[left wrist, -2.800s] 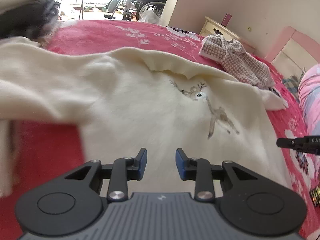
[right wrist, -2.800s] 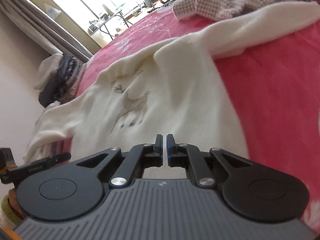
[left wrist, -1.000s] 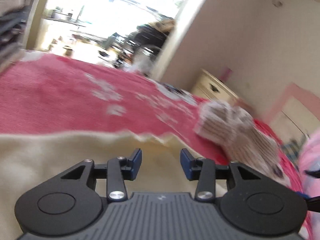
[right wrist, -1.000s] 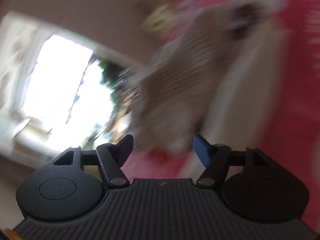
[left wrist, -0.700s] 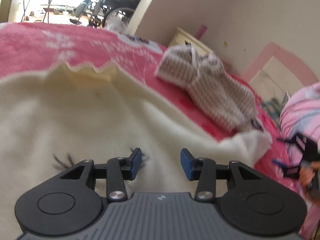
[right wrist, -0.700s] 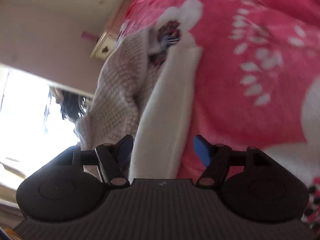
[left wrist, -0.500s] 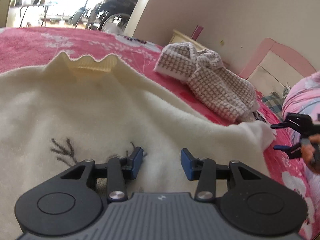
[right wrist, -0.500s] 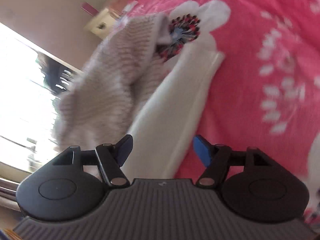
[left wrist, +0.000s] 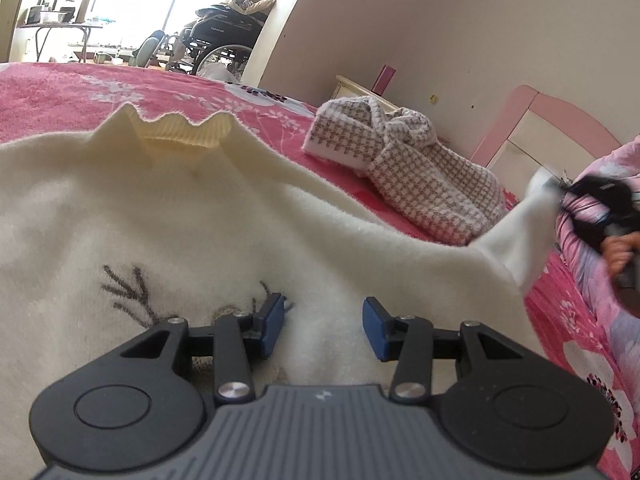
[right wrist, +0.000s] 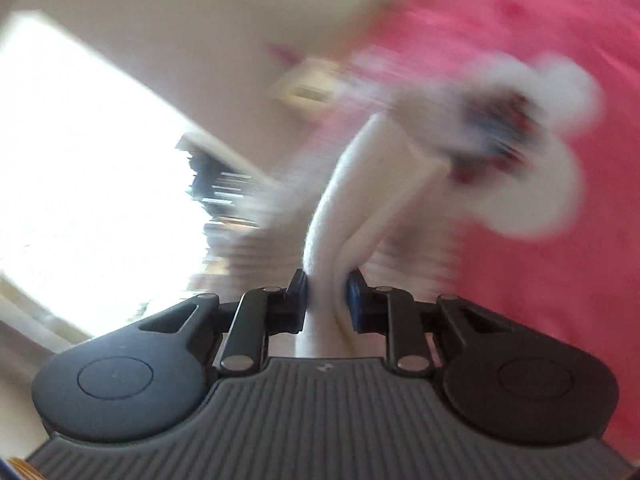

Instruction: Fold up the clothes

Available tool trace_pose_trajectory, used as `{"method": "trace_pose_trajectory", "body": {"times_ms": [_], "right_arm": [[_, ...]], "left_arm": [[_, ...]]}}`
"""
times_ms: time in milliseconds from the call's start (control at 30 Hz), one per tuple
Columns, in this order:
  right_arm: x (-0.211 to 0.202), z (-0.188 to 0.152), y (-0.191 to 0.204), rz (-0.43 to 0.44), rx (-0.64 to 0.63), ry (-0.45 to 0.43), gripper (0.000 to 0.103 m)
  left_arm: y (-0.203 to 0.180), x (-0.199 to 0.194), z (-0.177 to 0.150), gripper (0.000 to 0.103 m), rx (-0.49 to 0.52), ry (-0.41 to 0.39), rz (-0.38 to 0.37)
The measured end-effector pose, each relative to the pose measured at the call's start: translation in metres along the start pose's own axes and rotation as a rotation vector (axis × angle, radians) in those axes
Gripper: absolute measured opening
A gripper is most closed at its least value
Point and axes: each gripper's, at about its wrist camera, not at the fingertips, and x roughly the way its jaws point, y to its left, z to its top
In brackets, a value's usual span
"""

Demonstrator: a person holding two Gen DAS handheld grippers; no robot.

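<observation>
No legible brand or label anywhere; faint lettering on the wheelchair backrest in the far doorway, too small to read. Small pale emblem on each gripper body, not readable.

Cream sweater spread front-up across the red floral bedspread, ribbed collar toward the far edge, grey embroidered deer antlers showing just ahead of the left gripper. Left gripper low over the sweater chest, blue pads spread apart, nothing between them; contact with the fabric below cannot be told.

Sleeve drawn out and lifted off the bed at the right side, its cuff pinched by the right gripper, with a hand on the handle behind. Right wrist view heavily blurred: right gripper jaws closing, bunched white sleeve clamped between the pads.

Brown-and-white houndstooth garment heaped on the bedspread just beyond the stretched sleeve, apart from the sweater body. Cream bedside cabinet against the wall with a pink upright item on top. Pink headboard at right, pink floral bedding beside it. Desk in the bright room past the doorway.
</observation>
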Motion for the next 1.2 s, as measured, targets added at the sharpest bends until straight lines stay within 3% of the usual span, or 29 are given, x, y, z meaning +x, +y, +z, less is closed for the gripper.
{"method": "trace_pose_trajectory", "body": {"times_ms": [67, 167, 233, 267, 467, 533, 667, 800, 900, 933, 967, 1033, 1100, 1200], "right_arm": [[-0.030, 0.006, 0.013, 0.079, -0.066, -0.040, 0.019], [-0.068, 0.014, 0.002, -0.002, -0.075, -0.089, 0.019], [-0.081, 0.018, -0.023, -0.090, 0.020, -0.116, 0.019], [-0.084, 0.018, -0.029, -0.115, 0.050, -0.124, 0.019], [-0.068, 0.007, 0.017, -0.031, 0.005, -0.092, 0.019], [-0.048, 0.009, 0.063, 0.072, -0.089, -0.040, 0.019], [-0.040, -0.014, 0.191, 0.410, -0.356, 0.126, 0.019], [-0.055, -0.079, 0.296, 0.752, -0.598, 0.349, 0.020], [-0.053, -0.143, 0.331, 0.893, -0.667, 0.505, 0.035], [-0.049, -0.164, 0.336, 0.902, -0.664, 0.556, 0.054], [-0.046, -0.182, 0.338, 0.905, -0.659, 0.601, 0.061], [-0.043, -0.201, 0.332, 0.877, -0.627, 0.656, 0.063], [-0.046, -0.195, 0.311, 0.818, -0.534, 0.663, 0.063], [-0.065, -0.183, 0.277, 0.684, -0.369, 0.656, 0.063]], "left_arm": [[0.002, -0.001, 0.000, 0.045, -0.009, -0.004, -0.007], [0.003, -0.001, -0.001, 0.045, -0.017, -0.007, -0.014], [0.004, -0.002, -0.001, 0.045, -0.017, -0.007, -0.014], [0.004, -0.002, -0.001, 0.045, -0.016, -0.006, -0.014], [0.003, -0.002, 0.001, 0.045, -0.018, 0.005, -0.006], [0.004, -0.006, 0.005, 0.044, -0.040, 0.024, -0.003], [0.014, -0.044, 0.020, 0.044, -0.149, 0.041, 0.010], [0.050, -0.124, 0.022, 0.045, -0.280, -0.015, 0.084], [0.089, -0.190, 0.011, 0.047, -0.381, -0.066, 0.196], [0.101, -0.211, 0.005, 0.048, -0.403, -0.082, 0.239], [0.110, -0.227, 0.001, 0.048, -0.416, -0.092, 0.271], [0.123, -0.253, -0.008, 0.045, -0.436, -0.101, 0.319], [0.129, -0.269, -0.017, 0.047, -0.437, -0.085, 0.348], [0.125, -0.283, -0.023, 0.049, -0.414, -0.105, 0.332]]}}
